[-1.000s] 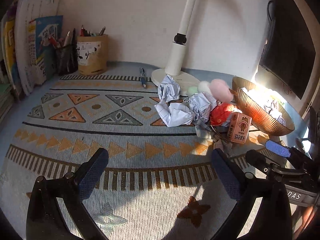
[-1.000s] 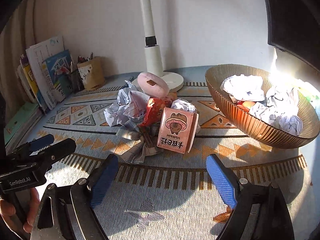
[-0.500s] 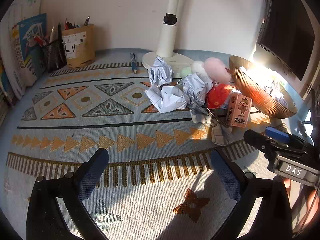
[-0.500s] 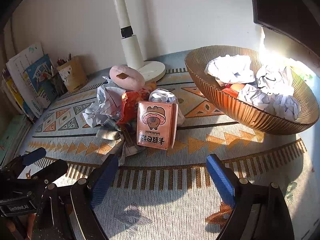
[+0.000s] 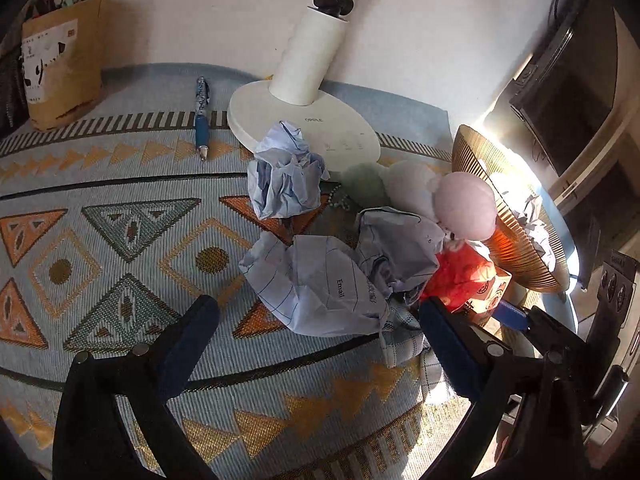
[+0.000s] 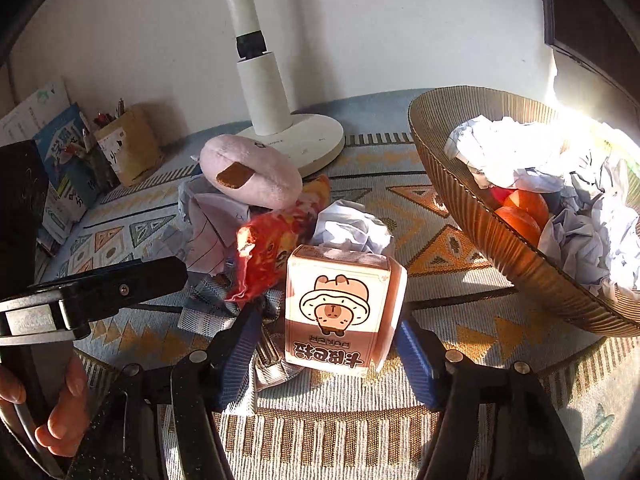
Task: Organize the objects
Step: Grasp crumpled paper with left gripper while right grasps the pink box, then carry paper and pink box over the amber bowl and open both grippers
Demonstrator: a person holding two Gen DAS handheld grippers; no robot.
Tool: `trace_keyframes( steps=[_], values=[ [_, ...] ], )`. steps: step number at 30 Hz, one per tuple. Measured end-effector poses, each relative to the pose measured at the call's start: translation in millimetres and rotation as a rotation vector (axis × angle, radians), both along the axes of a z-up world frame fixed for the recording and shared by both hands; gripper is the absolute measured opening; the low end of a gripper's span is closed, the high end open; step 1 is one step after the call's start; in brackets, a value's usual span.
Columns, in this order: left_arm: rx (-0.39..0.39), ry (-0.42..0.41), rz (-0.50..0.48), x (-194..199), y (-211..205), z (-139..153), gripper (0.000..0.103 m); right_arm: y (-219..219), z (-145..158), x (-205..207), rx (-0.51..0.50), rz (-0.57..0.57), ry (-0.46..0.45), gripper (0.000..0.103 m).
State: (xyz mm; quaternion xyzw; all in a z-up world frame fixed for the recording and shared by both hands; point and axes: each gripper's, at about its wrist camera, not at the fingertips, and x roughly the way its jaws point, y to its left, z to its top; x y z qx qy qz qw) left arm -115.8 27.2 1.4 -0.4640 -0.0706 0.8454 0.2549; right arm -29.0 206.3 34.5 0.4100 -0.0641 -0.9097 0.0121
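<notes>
A pile of clutter lies on the patterned mat. My left gripper [image 5: 316, 316] is open, its fingers on either side of a crumpled lined paper ball [image 5: 320, 284]. Another paper ball [image 5: 286, 176], a pink plush [image 5: 466, 204] and a red wrapper [image 5: 460, 276] sit beyond it. My right gripper [image 6: 326, 344] is open around a pink carton with a cartoon animal [image 6: 338, 308]; the fingers stand close to its sides, touching or not I cannot tell. The red wrapper [image 6: 272, 248] and the pink plush [image 6: 252, 176] lie behind the carton.
A ribbed brown bowl [image 6: 480, 216] with crumpled paper and orange fruit stands at the right. A white lamp base [image 5: 304, 128], a blue pen [image 5: 202, 116], a brown pen holder [image 5: 60, 64] and books [image 6: 60, 160] stand behind. A checked cloth [image 6: 212, 312] lies under the pile.
Both grippers moved forward into the pile. The left now frames the lined paper ball, the right frames the pink carton and its fingers have narrowed.
</notes>
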Motion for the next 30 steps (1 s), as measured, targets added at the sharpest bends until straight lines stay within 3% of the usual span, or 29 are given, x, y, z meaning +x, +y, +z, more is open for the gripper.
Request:
trace_keyframes(
  steps=[1, 3, 6, 8, 15, 21, 23, 26, 30],
  values=[
    [-0.033, 0.021, -0.004, 0.1, 4.8, 0.0, 0.092, -1.0, 0.3, 0.2, 0.012, -0.006, 0.006, 0.054],
    [-0.105, 0.058, -0.001, -0.1, 13.8, 0.2, 0.07, -1.0, 0.7, 0.4, 0.023, -0.009, 0.015, 0.041],
    [-0.075, 0.061, -0.004, -1.3, 14.8, 2.3, 0.049, 1.1, 2.1, 2.7, 0.02, -0.012, 0.032, 0.041],
    [-0.072, 0.071, 0.002, 2.4, 12.2, 6.8, 0.041, 1.9, 5.0, 6.1, 0.008, -0.002, 0.053, 0.041],
    [-0.031, 0.119, 0.021, 57.9, -8.5, 30.7, 0.041, 6.3, 18.8, 45.7, -0.037, 0.031, 0.088, 0.041],
    [0.01, 0.166, 0.088, 129.9, -27.1, 33.9, 0.041, 18.7, 19.5, 99.7, -0.018, 0.11, -0.05, 0.041],
    [-0.011, 0.218, 0.134, 147.1, -27.2, 30.7, 0.041, 17.5, 13.3, 110.8, 0.035, 0.145, -0.114, 0.041],
    [-0.103, 0.309, 0.188, 161.9, -20.2, 28.0, 0.041, 15.6, 6.5, 122.9, 0.069, 0.165, -0.125, 0.042],
    [-0.1, 0.321, 0.147, 162.5, -22.2, 28.7, 0.042, 22.9, -2.3, 128.5, -0.002, 0.141, -0.125, 0.064]
  ],
)
